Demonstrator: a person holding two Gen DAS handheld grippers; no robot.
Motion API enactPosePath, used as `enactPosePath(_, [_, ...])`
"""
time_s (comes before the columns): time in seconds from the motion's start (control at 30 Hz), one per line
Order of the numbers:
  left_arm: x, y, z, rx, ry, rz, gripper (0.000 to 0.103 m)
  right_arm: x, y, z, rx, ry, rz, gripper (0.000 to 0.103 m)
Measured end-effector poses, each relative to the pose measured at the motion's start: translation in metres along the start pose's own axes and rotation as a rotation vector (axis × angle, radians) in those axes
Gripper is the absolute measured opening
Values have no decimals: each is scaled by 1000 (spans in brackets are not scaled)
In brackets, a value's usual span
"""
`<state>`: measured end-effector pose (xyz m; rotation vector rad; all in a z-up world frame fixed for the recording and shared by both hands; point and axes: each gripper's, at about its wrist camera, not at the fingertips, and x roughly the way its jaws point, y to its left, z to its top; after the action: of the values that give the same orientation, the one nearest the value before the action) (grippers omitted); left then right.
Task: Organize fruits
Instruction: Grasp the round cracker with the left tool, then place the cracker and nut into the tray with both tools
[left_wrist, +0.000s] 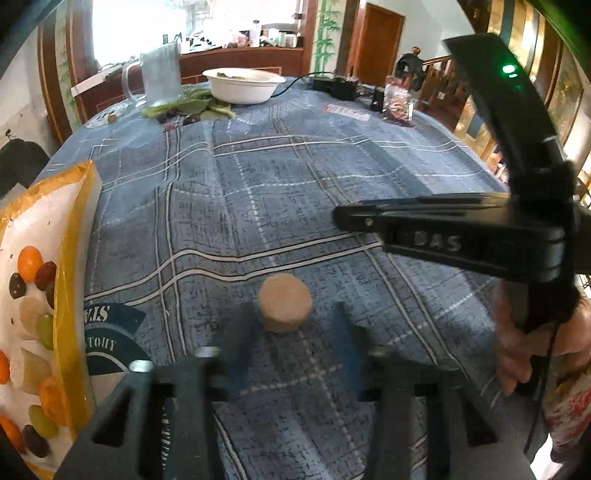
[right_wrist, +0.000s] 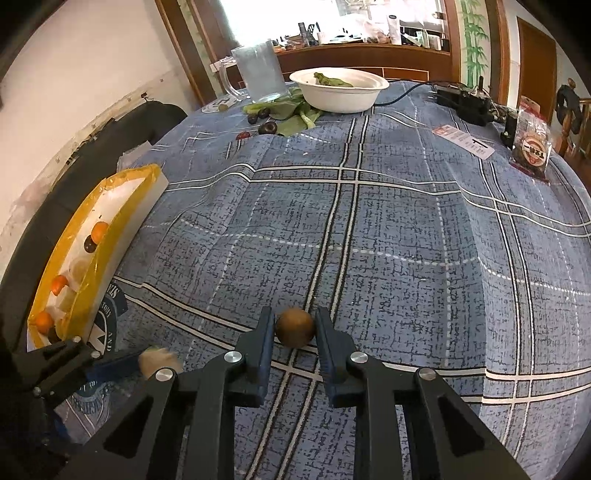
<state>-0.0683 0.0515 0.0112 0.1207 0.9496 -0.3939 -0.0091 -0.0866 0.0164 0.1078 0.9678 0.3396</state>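
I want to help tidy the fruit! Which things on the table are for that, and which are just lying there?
For the job: brown round fruit, pale round fruit, yellow-rimmed tray of fruit, loose dark fruits.

Just lying about: glass jug, white bowl, green leaves, snack packet, black box with cable.

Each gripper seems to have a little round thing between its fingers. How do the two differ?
The piece at the left gripper is pale tan, with a flat top like a short cylinder; the one at the right gripper is a darker brown ball. The tan piece looks blurred in both views, the brown ball sharp. Both are small and sit on the blue checked tablecloth.
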Motion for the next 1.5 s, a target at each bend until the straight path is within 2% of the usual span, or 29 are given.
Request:
enactPosePath(0.3, [0, 6, 2, -57, -6, 2, 29, -4, -5, -1, 29, -20, 5, 23])
enactPosePath(0.4, [2, 5, 5, -68, -5, 0, 34, -4, -5, -1, 34, -24, 10, 23])
enactPosePath(0.43, [4, 4, 5, -60, -6, 11, 34, -5, -6, -1, 35, -27, 12, 23])
enactPosePath(0.47, [4, 1, 6, -45, -6, 33, 29, -5, -6, -1, 36, -30, 13, 23])
enactPosePath(0.6, [-8, 5, 3, -73, -36, 44, 29, -10, -7, -1, 41, -52, 23, 23])
enactPosePath(0.7, [-36, 29, 0, -156, -91, 35, 29, -18, -7, -2, 46, -87, 54, 23])
enactPosePath(0.8, [-66, 59, -6, -233, -140, 64, 29, -27, -3, -2, 44, -125, 60, 23])
enactPosePath(0.93, [-109, 117, -23, -352, -195, 158, 29, -42, 19, 3, 23, -162, 80, 24])
enactPosePath(1.1, [-134, 178, -52, -505, -233, 216, 30, -45, 65, 14, -3, -130, 203, 24])
enactPosePath(1.23, [-136, 208, -73, -593, -235, 223, 30, -27, 105, 26, 21, -38, 387, 24])
enactPosePath(1.3, [-133, 214, -79, -609, -229, 215, 30, -12, 121, 33, 70, 23, 505, 25])
enactPosePath(1.37, [-129, 218, -80, -611, -226, 205, 30, 1, 134, 38, 102, 65, 567, 25])
enactPosePath(1.43, [-125, 221, -81, -609, -222, 196, 30, 15, 150, 43, 108, 94, 572, 25])
enactPosePath(1.5, [-120, 223, -79, -608, -216, 191, 30, 28, 169, 46, 85, 112, 528, 25])
